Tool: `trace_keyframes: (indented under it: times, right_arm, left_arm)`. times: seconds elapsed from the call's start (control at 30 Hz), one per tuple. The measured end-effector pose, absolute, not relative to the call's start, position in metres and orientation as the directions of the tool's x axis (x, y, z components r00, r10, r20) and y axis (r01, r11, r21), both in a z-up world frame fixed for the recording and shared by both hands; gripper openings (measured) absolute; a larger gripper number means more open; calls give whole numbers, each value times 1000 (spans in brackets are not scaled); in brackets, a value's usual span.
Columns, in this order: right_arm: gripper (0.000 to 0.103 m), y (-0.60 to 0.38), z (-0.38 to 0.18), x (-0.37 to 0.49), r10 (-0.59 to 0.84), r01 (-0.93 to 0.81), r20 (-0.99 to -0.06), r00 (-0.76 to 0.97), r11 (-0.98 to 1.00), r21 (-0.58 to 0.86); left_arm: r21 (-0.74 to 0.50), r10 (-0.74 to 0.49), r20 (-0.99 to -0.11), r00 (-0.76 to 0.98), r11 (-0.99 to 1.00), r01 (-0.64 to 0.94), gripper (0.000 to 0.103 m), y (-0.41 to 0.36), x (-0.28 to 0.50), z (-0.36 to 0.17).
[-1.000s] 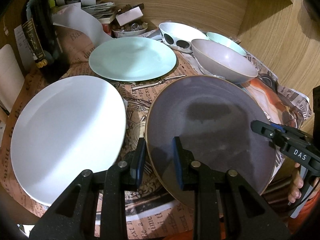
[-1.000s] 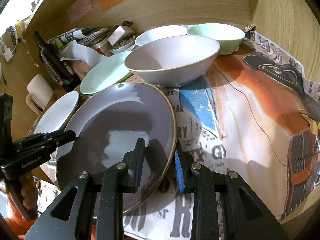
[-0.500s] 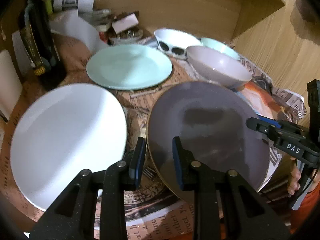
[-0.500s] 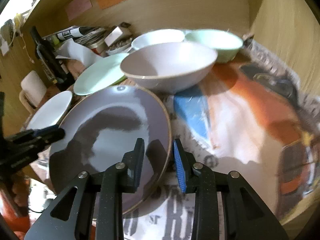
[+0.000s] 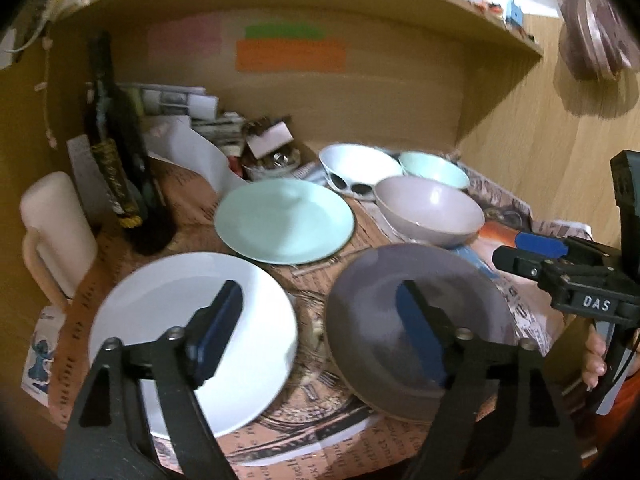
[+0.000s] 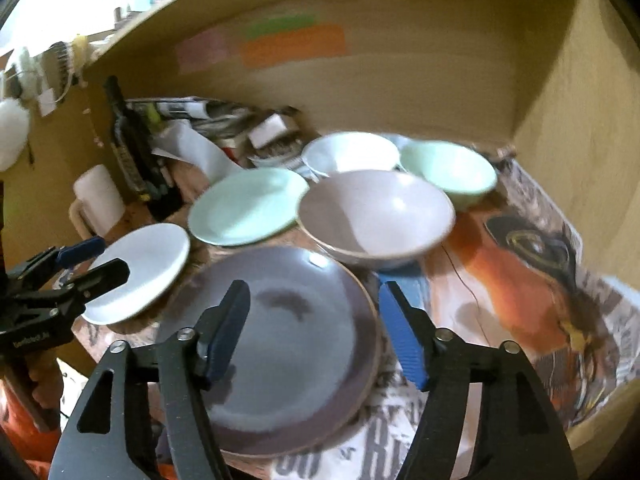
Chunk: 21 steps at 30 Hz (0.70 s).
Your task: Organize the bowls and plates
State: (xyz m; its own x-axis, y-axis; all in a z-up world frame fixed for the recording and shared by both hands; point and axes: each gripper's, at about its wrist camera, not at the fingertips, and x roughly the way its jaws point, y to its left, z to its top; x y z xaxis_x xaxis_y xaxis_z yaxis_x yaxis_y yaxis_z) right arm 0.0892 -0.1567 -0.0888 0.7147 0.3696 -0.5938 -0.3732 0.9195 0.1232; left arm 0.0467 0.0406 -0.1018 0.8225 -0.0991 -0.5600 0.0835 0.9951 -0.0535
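A grey-purple plate [image 5: 416, 320] [image 6: 288, 344] lies flat at the table's front. A white plate [image 5: 192, 332] [image 6: 140, 268] lies to its left and a mint plate [image 5: 284, 220] [image 6: 244, 208] behind. A grey-purple bowl [image 5: 432, 210] [image 6: 376, 216], a white spotted bowl [image 5: 356, 166] [image 6: 348, 152] and a mint bowl [image 5: 434, 170] [image 6: 448, 168] stand at the back right. My left gripper [image 5: 320, 328] is open and empty above the gap between the white and grey-purple plates. My right gripper [image 6: 316, 328] is open and empty above the grey-purple plate's right half.
A dark bottle [image 5: 120, 152] and a white mug [image 5: 56, 236] stand at the left. Papers, a small box and clutter [image 5: 224, 136] fill the back. Wooden walls close the back and right, with a shelf above. Newspaper [image 6: 540, 280] covers the table.
Both grippers have opened wide and pulled back and up from the grey-purple plate, which now lies flat on the table. The views show more of the back wall and shelf.
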Motion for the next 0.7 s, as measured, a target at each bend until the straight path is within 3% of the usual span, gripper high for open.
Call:
trace_keyframes:
  times: [0.2,0.7]
  right_arm:
    - [76,-121,-80,92,433,-453,-569,699,884,116]
    - [77,-30,-98,125,485,-589,-659,575,804,79]
  left_arm:
    - [-50,-50,-544,837,998,28,89,67,38,-96]
    - [-62,97,-601,794,984,-168,90,163,29,-117]
